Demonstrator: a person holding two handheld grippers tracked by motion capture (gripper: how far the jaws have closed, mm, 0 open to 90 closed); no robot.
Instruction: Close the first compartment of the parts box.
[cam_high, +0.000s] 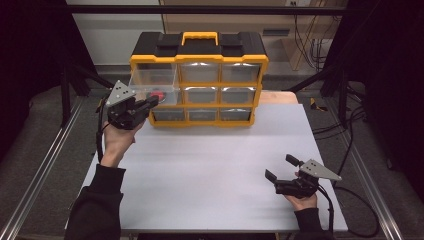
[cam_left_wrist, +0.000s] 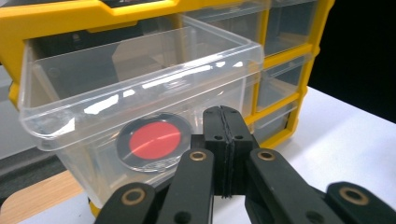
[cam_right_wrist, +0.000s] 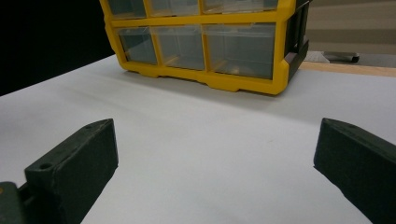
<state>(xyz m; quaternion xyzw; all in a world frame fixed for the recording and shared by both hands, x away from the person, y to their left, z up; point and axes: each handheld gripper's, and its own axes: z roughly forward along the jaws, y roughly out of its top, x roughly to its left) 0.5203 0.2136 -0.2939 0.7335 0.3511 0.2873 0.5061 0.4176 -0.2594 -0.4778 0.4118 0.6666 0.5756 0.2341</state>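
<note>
Closed left tool (cam_left_wrist: 226, 140) against clear drawer (cam_left_wrist: 140, 88)

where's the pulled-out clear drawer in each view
High view: the clear drawer juts from the left column of the yellow organizer, by the left gripper.
Left gripper view: upper middle, above the shut jaws.
Right gripper view: not in it.
Shared landmark: the yellow organizer.

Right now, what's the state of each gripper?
Left gripper: jaws shut, at the front of the pulled-out clear drawer; whether it pinches anything cannot be told.
Right gripper: open, empty, over the table.
</note>
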